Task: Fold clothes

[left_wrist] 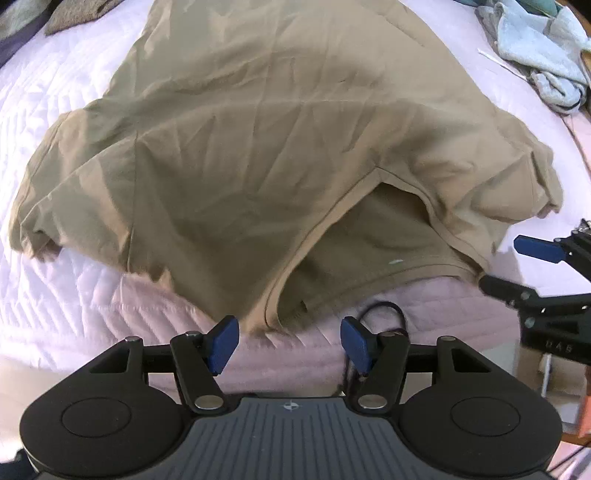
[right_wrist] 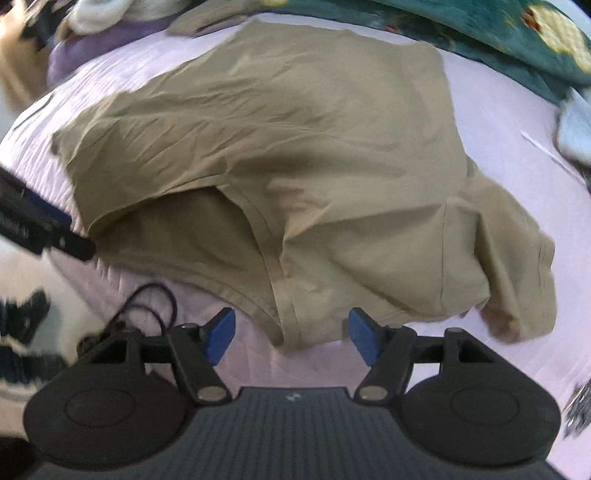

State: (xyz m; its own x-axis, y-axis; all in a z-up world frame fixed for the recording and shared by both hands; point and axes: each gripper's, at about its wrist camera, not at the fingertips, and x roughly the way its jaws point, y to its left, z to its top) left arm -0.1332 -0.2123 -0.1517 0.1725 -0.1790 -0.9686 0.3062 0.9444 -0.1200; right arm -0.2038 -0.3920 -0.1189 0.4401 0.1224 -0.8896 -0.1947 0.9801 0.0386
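A tan T-shirt (left_wrist: 258,147) lies spread and wrinkled on the pale pink quilted bed (left_wrist: 55,295), collar toward me. In the left wrist view my left gripper (left_wrist: 288,341) hangs open just short of the collar's near edge (left_wrist: 273,317), nothing between its blue pads. My right gripper (left_wrist: 498,266) shows at the right edge there, open beside the shirt's shoulder. In the right wrist view the same T-shirt (right_wrist: 295,147) fills the middle; my right gripper (right_wrist: 291,334) stands open with the collar hem (right_wrist: 291,332) lying between and below the pads, not pinched. My left gripper (right_wrist: 44,229) shows blurred at the left.
A light blue garment (left_wrist: 543,48) lies crumpled at the bed's far right. A dark green patterned blanket (right_wrist: 498,33) lies beyond the shirt. A grey-brown cloth (left_wrist: 85,14) and purple fabric (right_wrist: 92,48) sit at the far left. A black cable loop (left_wrist: 384,310) hangs at the bed's near edge.
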